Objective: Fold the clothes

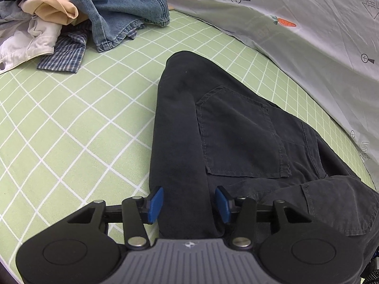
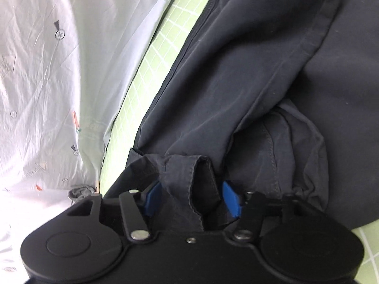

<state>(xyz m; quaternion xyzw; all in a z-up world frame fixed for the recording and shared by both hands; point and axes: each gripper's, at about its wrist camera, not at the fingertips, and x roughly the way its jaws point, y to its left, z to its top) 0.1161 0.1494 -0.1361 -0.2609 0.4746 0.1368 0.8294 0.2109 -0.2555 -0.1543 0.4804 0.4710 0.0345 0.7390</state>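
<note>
I'm looking down at the black trousers (image 1: 227,130) lying on the green checked bed sheet (image 1: 71,130), back pocket up. My left gripper (image 1: 189,203) has its jaws spread, a folded leg section running between the blue pads (image 1: 155,204); I can't tell if they touch the cloth. On my right gripper (image 2: 192,197) the jaws straddle a bunched hem of the same trousers (image 2: 236,82), though I can't tell whether they're really pinching it. A heap of other clothes (image 1: 78,16) sits well apart, and a pale printed sheet (image 1: 296,11) runs alongside.

The black trousers (image 1: 236,130) run off the frame's right edge, their far end hidden.
</note>
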